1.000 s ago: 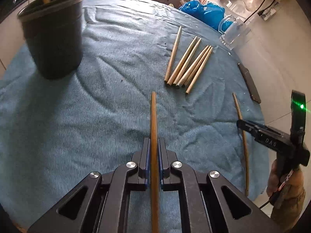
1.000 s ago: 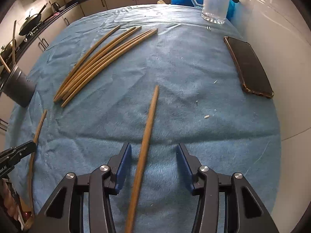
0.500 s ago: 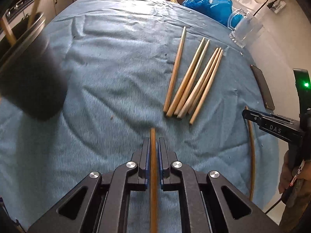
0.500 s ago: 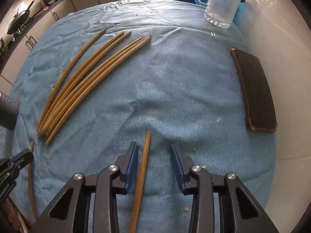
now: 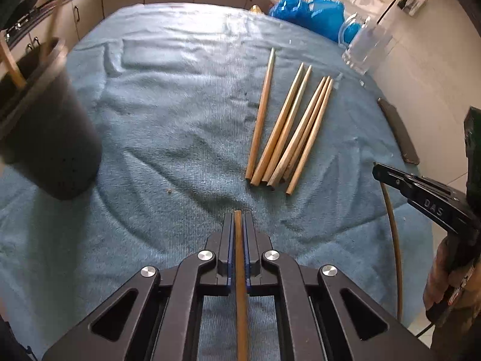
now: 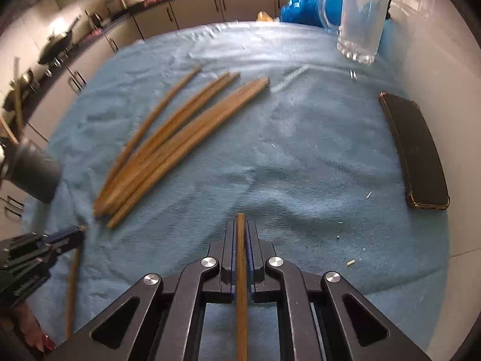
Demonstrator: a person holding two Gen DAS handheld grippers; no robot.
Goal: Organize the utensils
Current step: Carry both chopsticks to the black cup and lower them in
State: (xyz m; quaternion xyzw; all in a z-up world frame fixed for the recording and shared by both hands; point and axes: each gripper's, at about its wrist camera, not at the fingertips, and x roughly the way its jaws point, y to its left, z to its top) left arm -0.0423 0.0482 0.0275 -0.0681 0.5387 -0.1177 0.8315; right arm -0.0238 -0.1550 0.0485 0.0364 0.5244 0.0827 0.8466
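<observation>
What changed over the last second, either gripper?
The right gripper closed on the chopstick that lay between its open jaws a second ago. Both views slid along the blue cloth, so the black cup now sits at the left edge. The left gripper kept its own chopstick clamped. The five loose chopsticks did not move.

You are in a home kitchen: beige base cabinets with dark handles [image 6: 192, 12] line the walls, a black frying pan [image 6: 57, 46] on the counter.
</observation>
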